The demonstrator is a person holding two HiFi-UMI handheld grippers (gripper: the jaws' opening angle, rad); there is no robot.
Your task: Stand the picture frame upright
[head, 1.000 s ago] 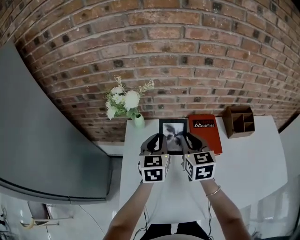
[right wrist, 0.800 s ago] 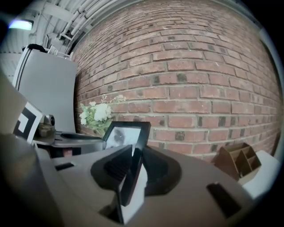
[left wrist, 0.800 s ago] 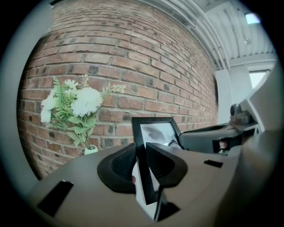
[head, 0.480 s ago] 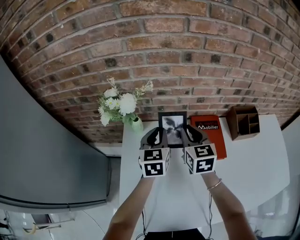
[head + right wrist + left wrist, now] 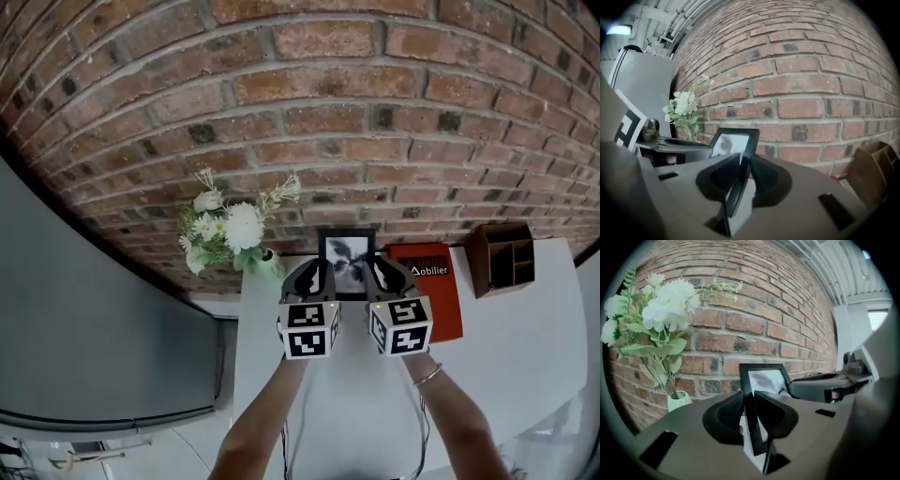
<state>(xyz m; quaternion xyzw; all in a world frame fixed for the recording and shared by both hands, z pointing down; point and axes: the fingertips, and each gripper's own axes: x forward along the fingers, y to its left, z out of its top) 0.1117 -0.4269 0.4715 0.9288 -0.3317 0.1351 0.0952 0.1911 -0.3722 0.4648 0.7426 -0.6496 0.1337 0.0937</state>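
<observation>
**Frame upright, pinched on both side edges**

Picture frame [image 5: 346, 261]: thin black rim, black-and-white print inside, portrait format. It stands upright, facing the person, close in front of the brick wall [image 5: 375, 112].

Left gripper [image 5: 749, 409] is clenched on the frame's left edge, with the rim sandwiched between both pads. Right gripper [image 5: 742, 169] grasps the right edge the same way. The frame spans the gap between the two, its top half sticking up past the jaw tips.

Vase of white flowers [image 5: 236, 234] sits outboard of the left jaws. Red book [image 5: 433, 295] lies outboard of the right jaws, and the wooden organizer [image 5: 502, 258] is further out.

Hard to read:
- The gripper bodies hide the frame's bottom edge, so I can't tell if it touches the white table [image 5: 525, 366].
- No view shows the frame's back or any stand.
- The print's subject is too blurred to make out.
- The right gripper covers the book's near corner and cuts off its title.
</observation>
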